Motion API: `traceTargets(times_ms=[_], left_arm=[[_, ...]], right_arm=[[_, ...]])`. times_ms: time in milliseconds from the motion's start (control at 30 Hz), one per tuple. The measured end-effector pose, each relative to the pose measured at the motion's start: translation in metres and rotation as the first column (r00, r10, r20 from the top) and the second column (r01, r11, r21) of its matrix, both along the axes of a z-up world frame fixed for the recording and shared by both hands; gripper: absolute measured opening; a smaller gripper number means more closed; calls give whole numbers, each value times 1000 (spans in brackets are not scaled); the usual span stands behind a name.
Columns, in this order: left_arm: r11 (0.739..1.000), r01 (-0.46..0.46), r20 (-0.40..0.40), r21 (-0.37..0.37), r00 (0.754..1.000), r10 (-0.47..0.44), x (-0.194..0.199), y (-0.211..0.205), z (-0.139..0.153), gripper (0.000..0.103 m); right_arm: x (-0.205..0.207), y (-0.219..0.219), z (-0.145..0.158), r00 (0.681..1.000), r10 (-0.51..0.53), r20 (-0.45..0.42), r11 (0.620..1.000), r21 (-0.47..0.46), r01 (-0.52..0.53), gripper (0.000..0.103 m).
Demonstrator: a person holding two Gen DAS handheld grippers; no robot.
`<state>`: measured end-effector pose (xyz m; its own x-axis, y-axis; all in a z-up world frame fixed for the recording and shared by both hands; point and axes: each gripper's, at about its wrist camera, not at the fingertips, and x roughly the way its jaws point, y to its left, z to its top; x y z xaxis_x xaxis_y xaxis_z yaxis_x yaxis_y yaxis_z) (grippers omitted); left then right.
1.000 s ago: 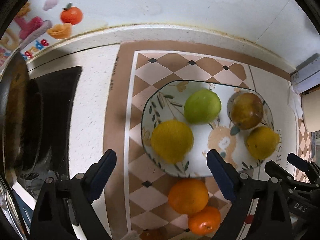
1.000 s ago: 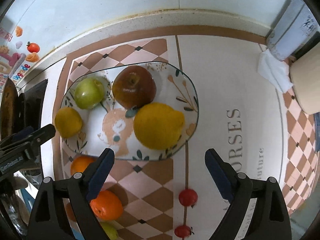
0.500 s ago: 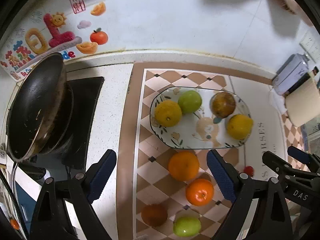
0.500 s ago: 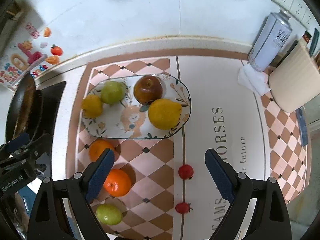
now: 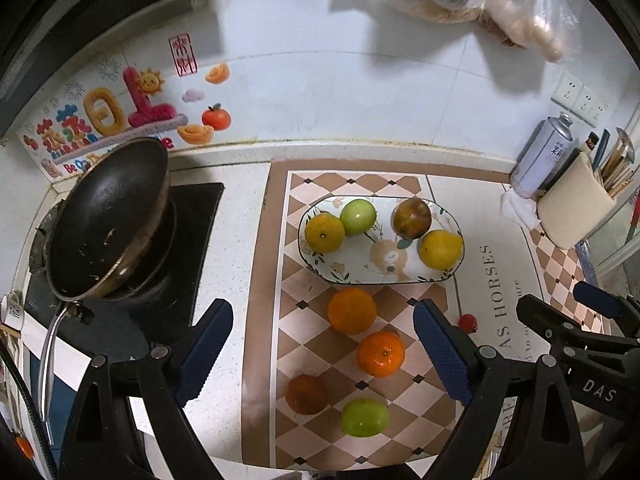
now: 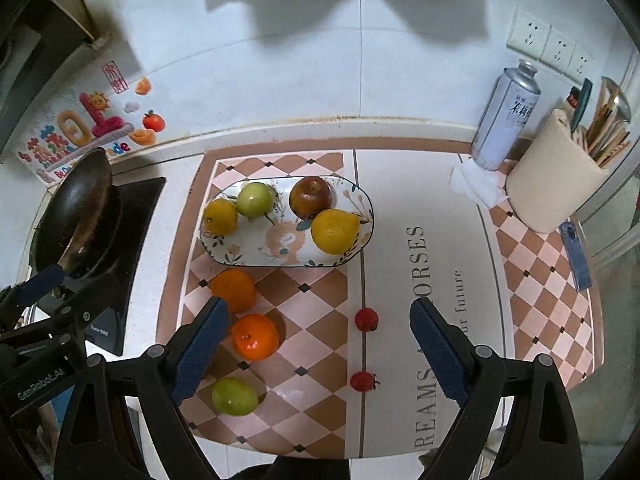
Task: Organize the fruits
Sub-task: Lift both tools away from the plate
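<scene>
i am over a home kitchen counter: a blackened wok (image 5: 108, 216) sits on a stove (image 5: 192, 248) at the counter's left edge, a utensil holder (image 6: 560, 176) stands at its back right corner, and wall sockets (image 6: 548, 46) dot the white tiled wall.

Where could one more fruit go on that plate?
The plate's near middle, over the bunny picture, is bare, bordered by the yellow orange, green apple and lemon. Its far side is crowded; the red apple touches the lemon.
</scene>
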<state>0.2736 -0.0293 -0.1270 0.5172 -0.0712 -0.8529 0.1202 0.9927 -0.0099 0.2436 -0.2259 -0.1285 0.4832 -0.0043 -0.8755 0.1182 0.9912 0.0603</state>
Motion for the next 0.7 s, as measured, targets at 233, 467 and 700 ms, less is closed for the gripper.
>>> traceTargets(times_ms=[233, 467, 700], left_arm=[[1000, -10, 55, -10, 998, 11, -23, 3, 18, 92], [1000, -31, 103, 6, 994, 30, -35, 4, 25, 92], [998, -61, 77, 11, 995, 60, -27, 11, 14, 92]], right_arm=[[-30, 0, 17, 999, -18, 51, 1000, 8, 18, 94], [-43, -2, 17, 998, -29, 56, 999, 35, 27, 94], [-32, -6, -2, 999, -34, 14, 995, 99, 32, 94]])
